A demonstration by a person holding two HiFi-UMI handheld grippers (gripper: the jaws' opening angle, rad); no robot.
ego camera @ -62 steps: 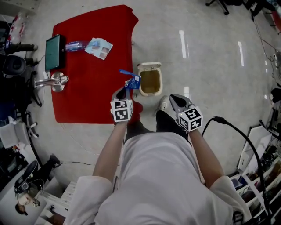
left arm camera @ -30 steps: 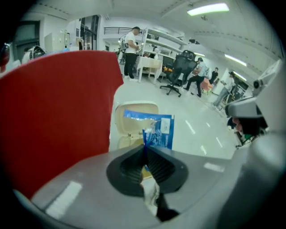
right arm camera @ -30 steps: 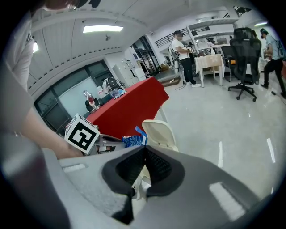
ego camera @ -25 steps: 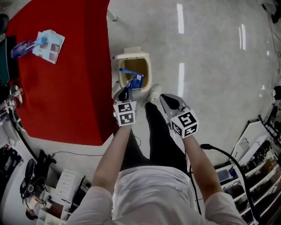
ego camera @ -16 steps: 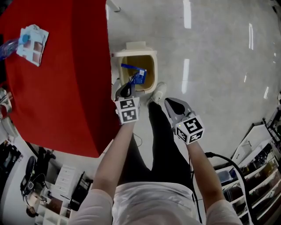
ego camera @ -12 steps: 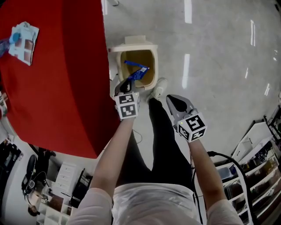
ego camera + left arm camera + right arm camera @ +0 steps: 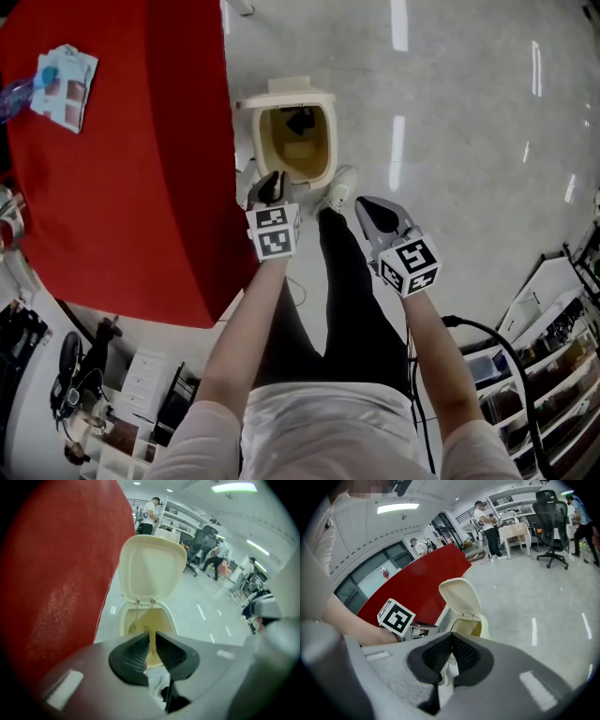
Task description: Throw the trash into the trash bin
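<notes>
Our left gripper [image 7: 270, 185] hangs by the bin's near rim. Its fingers [image 7: 136, 651] are slightly spread, have just been opening, and have nothing between them. The right gripper [image 7: 371, 212] is beside it, fingers pressed together, empty. Beyond, the bin [image 7: 254, 141] stands lid-up against the red tabletop [image 7: 131, 206]. The dark shape inside looks like the trash [image 7: 301, 120].

Your bin [image 7: 253, 141] sits on the floor [image 7: 469, 112] just right of the table [image 7: 131, 187], lid [image 7: 286, 92] up at its far side, trash [image 7: 300, 120] down inside. Your shoe [image 7: 337, 192] is just before the bin. A packet [image 7: 66, 75] lies on the table's far-left part.
</notes>
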